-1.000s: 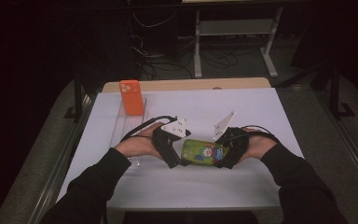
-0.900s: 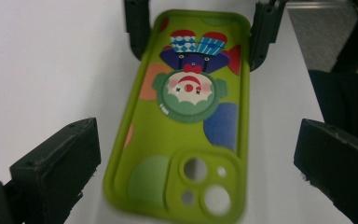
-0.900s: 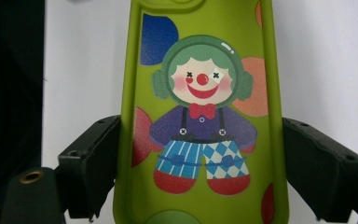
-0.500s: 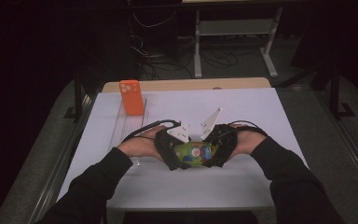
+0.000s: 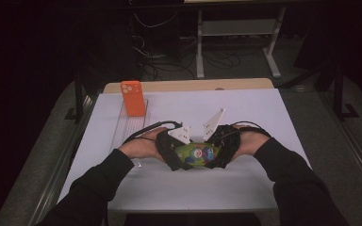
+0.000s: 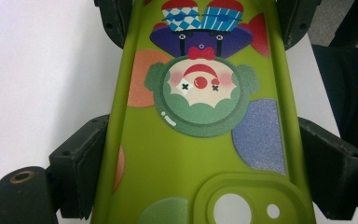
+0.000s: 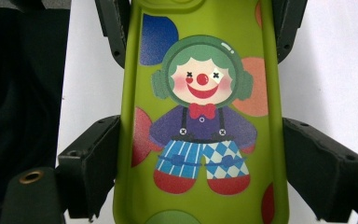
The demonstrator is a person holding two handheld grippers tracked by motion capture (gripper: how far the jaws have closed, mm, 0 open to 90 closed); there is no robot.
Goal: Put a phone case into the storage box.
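Observation:
A green phone case printed with a clown lies flat on the white table mat, held between both hands. My left gripper is shut on its camera-hole end. In the left gripper view my left gripper presses its jaws on the case at both long edges. From the other end my right gripper is shut on the same case. The right gripper view has the right gripper clamping the case at the clown's legs. Each gripper's jaws appear at the top of the other's view.
An orange phone case stands upright at the far end of a clear plastic rack on the mat's left. The white mat covers most of the table. Dark floor, cables and a table frame lie beyond.
The right gripper has moved left toward the left gripper, so the hands sit closer together over the case. The case has shifted slightly left with them.

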